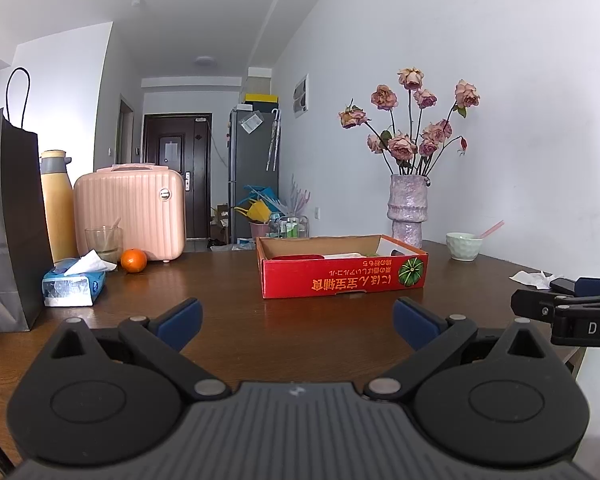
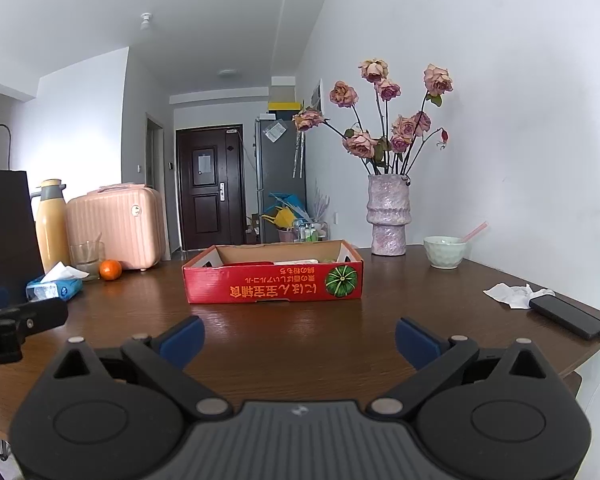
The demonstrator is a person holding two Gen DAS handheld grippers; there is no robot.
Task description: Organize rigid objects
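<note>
A red cardboard box [image 1: 342, 276] with a pumpkin picture sits on the brown table [image 1: 228, 300]; it also shows in the right wrist view [image 2: 274, 282]. Inside it I see a red item and a white item, mostly hidden by the box wall. My left gripper [image 1: 296, 322] is open and empty, hovering above the table in front of the box. My right gripper [image 2: 298, 340] is open and empty, also in front of the box. The right gripper's side shows at the right edge of the left wrist view [image 1: 568, 312].
An orange [image 1: 133, 260], tissue pack [image 1: 74, 282], glass [image 1: 103, 242], yellow flask [image 1: 58, 204], pink case [image 1: 130, 210] and dark paper bag [image 1: 8, 216] stand at the left. A vase of roses [image 2: 386, 216], bowl [image 2: 444, 251], crumpled tissue [image 2: 514, 294] and phone [image 2: 566, 316] are at the right.
</note>
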